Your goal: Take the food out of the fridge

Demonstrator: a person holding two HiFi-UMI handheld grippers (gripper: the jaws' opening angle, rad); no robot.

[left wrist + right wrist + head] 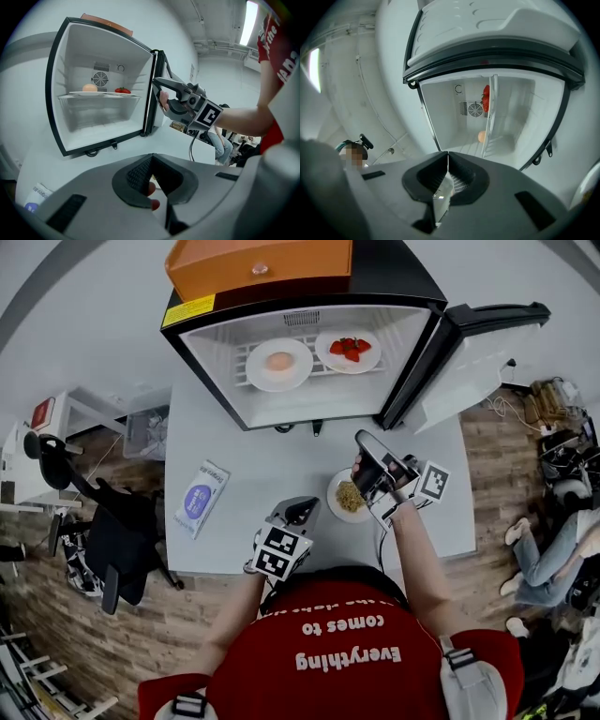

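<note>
Fridge (211,352) holds two plates (262,373), table (272,465) one plate (336,504); left gripper (152,156) and right gripper (448,153) jaws pressed together.

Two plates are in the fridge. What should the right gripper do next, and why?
Probably reach forward, jaws opening, toward the white plate of red strawberries inside the open black-and-white fridge. The right gripper is shut on nothing and points there, and that plate sits on its side. The white plate of yellow noodles is out on the grey table.

Table (281,474) — fridge (309,401), noodle plate (349,495), wipes pkt (200,499) (left).
</note>
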